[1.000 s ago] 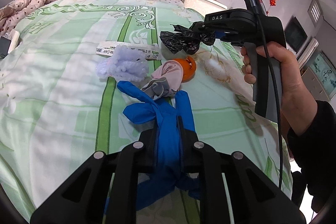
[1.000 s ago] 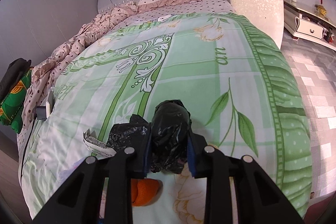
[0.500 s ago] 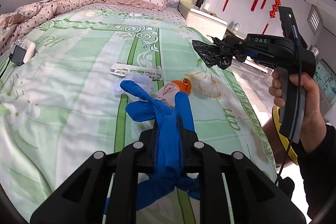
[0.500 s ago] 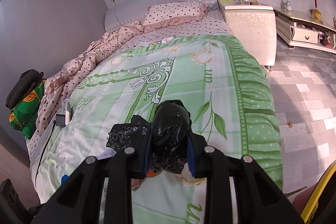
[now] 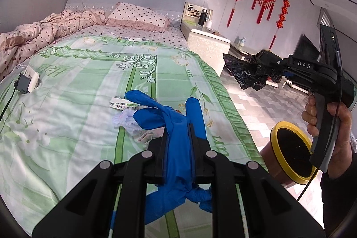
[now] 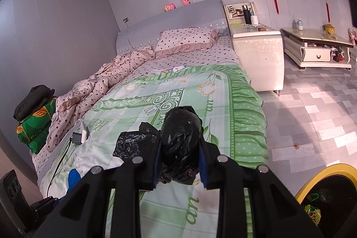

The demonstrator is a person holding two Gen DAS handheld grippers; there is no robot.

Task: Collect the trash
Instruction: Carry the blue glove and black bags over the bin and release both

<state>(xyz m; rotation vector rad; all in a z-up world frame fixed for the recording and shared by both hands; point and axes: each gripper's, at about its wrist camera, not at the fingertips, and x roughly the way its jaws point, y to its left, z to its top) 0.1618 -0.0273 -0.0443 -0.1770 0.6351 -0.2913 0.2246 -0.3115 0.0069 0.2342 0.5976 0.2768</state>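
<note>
My left gripper (image 5: 179,133) is shut on a blue rubber glove (image 5: 176,124), lifted above the green bedspread (image 5: 78,104). My right gripper (image 6: 180,148) is shut on a crumpled black plastic bag (image 6: 180,139); in the left wrist view the black plastic bag (image 5: 250,73) hangs out past the bed's right edge, above the floor. A yellow-rimmed trash bin (image 5: 290,153) stands on the floor beside the bed, below the right gripper (image 5: 271,67), and the bin (image 6: 323,191) shows at the lower right of the right wrist view. On the bedspread lie a pale lilac fluffy wad (image 5: 125,121) and a white printed wrapper (image 5: 121,104).
A spotted duvet (image 5: 44,32) and pillow (image 5: 138,15) lie at the head of the bed. A phone with a cable (image 5: 23,85) rests at the bed's left edge. A white bedside cabinet (image 6: 256,55) and low TV stand (image 6: 316,46) border the tiled floor (image 6: 312,115).
Both grippers rose and drew back from the bed with their loads. The right one carried the black bag rightward off the bed toward the bin, which has come into view.
</note>
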